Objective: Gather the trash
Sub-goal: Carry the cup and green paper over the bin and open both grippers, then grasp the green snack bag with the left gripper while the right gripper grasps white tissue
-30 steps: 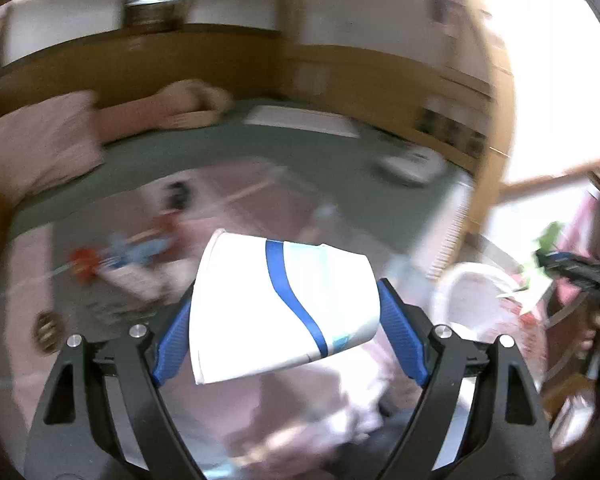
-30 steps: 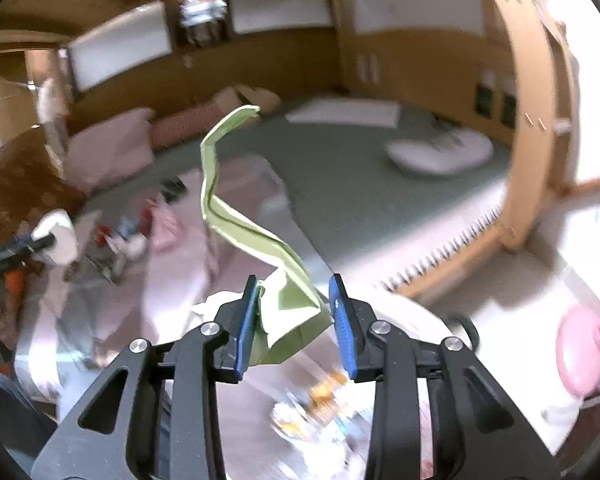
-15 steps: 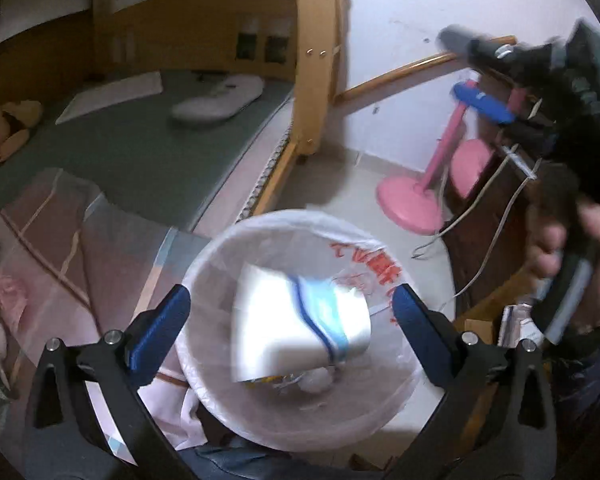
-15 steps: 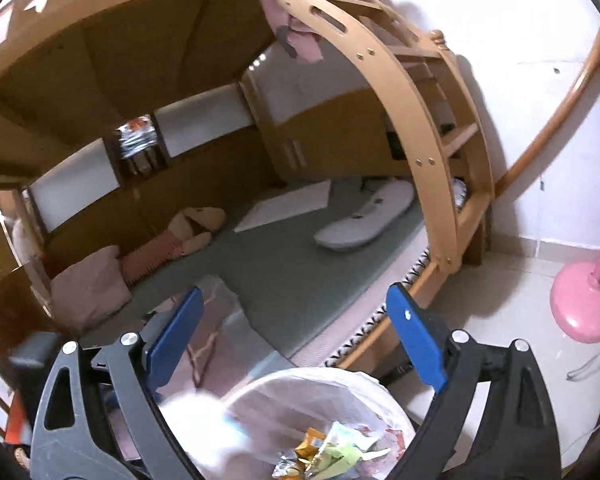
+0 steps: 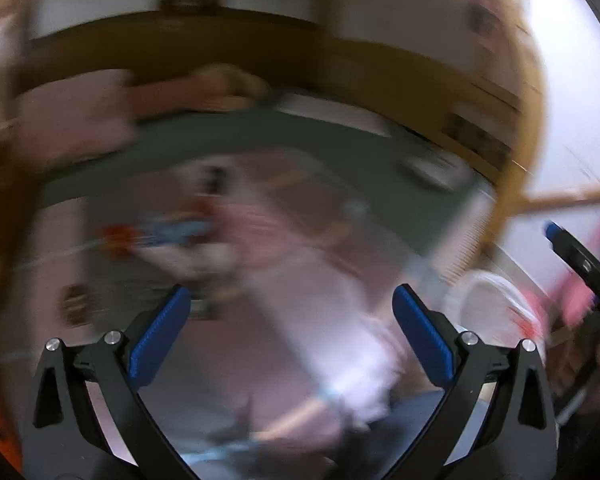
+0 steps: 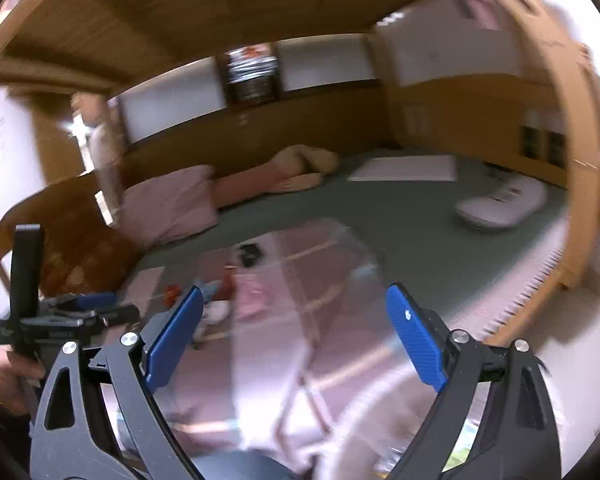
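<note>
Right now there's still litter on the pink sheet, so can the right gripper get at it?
Probably yes: the right gripper is open and empty, and nothing blocks the way to the litter ahead.

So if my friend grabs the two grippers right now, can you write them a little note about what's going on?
Left gripper: jaws wide open, nothing between them. They have just been opening.
Right gripper: jaws wide open, empty too, and just been opening.
White-lined round trash bin: low on the right in the left wrist view.
Left to do: small colourful litter lies on the pink plaid blanket over the grey-green mattress. The left view is too blurred to name pieces.
</note>
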Tool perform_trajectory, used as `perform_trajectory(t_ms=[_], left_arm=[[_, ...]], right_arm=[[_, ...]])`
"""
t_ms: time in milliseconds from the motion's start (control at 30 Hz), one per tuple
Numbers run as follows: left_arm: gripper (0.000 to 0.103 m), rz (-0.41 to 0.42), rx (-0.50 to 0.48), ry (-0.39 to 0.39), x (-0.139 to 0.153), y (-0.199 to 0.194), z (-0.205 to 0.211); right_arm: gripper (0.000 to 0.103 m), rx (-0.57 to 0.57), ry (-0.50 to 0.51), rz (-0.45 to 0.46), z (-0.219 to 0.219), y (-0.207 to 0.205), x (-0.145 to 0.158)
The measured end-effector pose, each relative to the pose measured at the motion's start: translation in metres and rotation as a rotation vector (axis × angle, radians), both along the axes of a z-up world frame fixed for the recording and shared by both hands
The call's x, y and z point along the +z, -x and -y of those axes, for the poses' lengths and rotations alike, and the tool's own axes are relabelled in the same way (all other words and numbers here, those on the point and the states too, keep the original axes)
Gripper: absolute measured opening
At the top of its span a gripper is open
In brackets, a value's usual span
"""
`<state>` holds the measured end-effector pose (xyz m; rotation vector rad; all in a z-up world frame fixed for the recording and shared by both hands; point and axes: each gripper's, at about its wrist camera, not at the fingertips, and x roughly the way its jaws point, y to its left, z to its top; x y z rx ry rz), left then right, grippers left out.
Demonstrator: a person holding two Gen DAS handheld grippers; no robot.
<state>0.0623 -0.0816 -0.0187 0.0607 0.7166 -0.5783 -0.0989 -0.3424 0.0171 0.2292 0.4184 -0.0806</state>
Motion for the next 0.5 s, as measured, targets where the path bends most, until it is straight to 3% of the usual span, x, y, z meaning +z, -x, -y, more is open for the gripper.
perform_trajectory(t_ms=[133, 233, 400, 500], left_arm=[[0.101, 0.0, 0.209, 0.047, -0.013, -0.017, -0.074], [0.101, -0.019, 0.298, 0.048, -0.031, -0.024, -0.107], [0.101, -0.073, 0.353, 0.041, -0.048, -0.037, -0.128], [0.101, -0.086, 0.33, 0.049, -0.052, -0.033, -0.123]], right_arm=[[0.093, 0.1, 0.026, 0.013, -0.058, -0.056, -0.002], [0.094, 0.128, 0.063, 0.027, -0.094, -0.091, -0.005], [0.094, 0.079, 0.076, 0.075, -0.116, -0.122, -0.036], [0.094, 0.094, 0.034, -0.051, -0.116, -0.141, -0.058]])
